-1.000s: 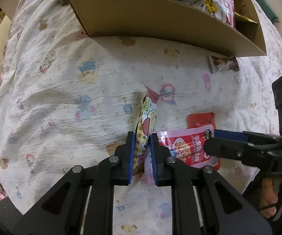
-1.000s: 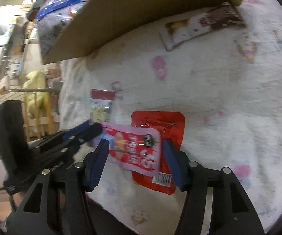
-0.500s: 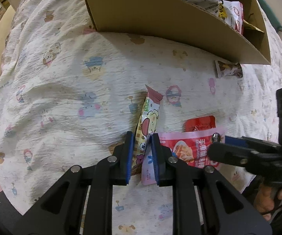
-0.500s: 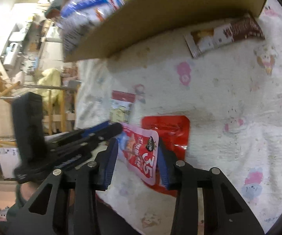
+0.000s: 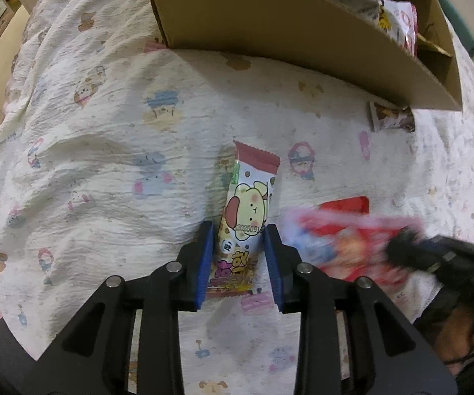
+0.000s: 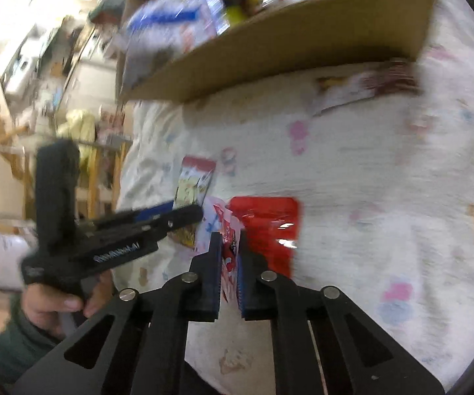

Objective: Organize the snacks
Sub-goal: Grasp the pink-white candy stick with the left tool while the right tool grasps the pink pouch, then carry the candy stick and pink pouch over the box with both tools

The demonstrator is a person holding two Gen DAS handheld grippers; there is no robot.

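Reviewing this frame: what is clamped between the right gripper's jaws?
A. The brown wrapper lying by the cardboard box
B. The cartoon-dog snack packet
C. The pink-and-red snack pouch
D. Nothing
C: in the right wrist view the right gripper is shut on the pink-and-red snack pouch, pinched edge-on between the blue pads.

Cartoon-print bedsheet (image 5: 105, 164) carries cardboard box (image 5: 269, 23), snack packets (image 5: 248, 210).

Cartoon-print sheet (image 5: 111, 151) over bed; cluttered wooden shelving (image 6: 98, 164) beyond.
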